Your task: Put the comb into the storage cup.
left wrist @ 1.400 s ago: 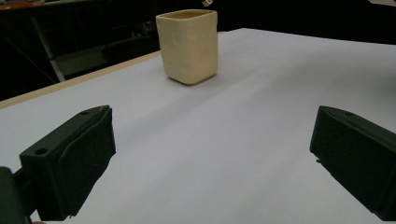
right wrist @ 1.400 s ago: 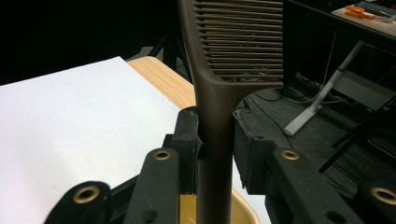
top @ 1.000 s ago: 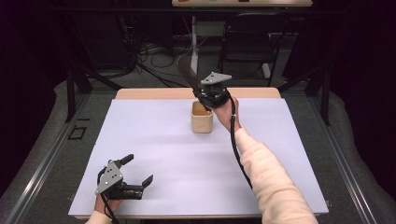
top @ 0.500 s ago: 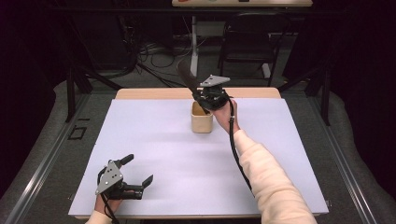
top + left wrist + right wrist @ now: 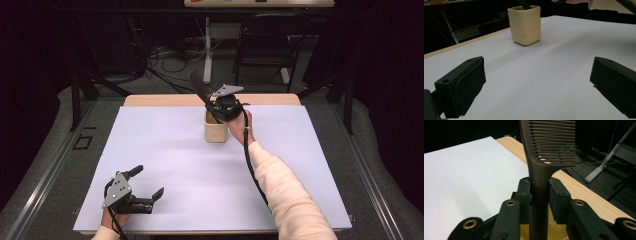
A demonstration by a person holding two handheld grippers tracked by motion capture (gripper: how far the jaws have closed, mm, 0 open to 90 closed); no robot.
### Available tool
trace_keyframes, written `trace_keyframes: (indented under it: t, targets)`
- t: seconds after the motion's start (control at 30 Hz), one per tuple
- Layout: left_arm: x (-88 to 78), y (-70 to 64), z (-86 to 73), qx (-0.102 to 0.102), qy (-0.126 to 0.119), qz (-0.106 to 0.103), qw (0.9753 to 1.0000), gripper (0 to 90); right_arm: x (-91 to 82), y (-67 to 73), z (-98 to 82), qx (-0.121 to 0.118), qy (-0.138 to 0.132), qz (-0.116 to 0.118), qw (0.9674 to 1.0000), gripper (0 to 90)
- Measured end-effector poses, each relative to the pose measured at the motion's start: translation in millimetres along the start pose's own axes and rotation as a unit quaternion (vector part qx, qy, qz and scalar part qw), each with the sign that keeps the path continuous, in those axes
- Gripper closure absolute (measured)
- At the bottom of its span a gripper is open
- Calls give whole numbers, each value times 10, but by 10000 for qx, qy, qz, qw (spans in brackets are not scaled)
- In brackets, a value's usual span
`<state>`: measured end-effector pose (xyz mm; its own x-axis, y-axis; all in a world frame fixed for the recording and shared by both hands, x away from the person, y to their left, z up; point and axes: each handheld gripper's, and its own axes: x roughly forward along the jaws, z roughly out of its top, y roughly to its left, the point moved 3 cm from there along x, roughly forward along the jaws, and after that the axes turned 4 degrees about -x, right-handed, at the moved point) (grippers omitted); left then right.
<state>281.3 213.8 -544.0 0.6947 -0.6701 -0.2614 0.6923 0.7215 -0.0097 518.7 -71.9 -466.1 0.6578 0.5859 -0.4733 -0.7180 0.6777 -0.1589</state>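
The lower end of the comb is hidden: in the right gripper view its brown handle runs down between the jaws and past the bottom edge, and the toothed head is cut off at the top, so neither end can be seen there. In the left gripper view a short dark stub pokes out of the cup's mouth at the top edge, with the rest cropped away, and how deep the handle reaches inside the cup cannot be told. The inside of the cup is hard to make out in the high view, because the right gripper sits directly over its mouth. That gripper is clamped on the comb's handle just below the toothed head, both pads pressed against it, and the comb leans up and away from the cup toward the far left, its dark head standing out above the far edge of the table. The cup is cream, squarish and upright, standing on the white sheet near the table's far edge; apart from the comb's handle, nothing else shows in it. The left gripper lies well away from the cup, at the near left corner of the sheet, its jaws spread wide with nothing between them, pointed toward the cup.
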Motion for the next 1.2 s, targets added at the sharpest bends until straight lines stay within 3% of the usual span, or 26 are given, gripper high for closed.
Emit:
trace_keyframes:
  t: [1.2]
  targets:
    - [-5, 1, 1, 13, 5, 58, 10000, 1, 109, 19, -222, 94, 439, 235, 9987, 712]
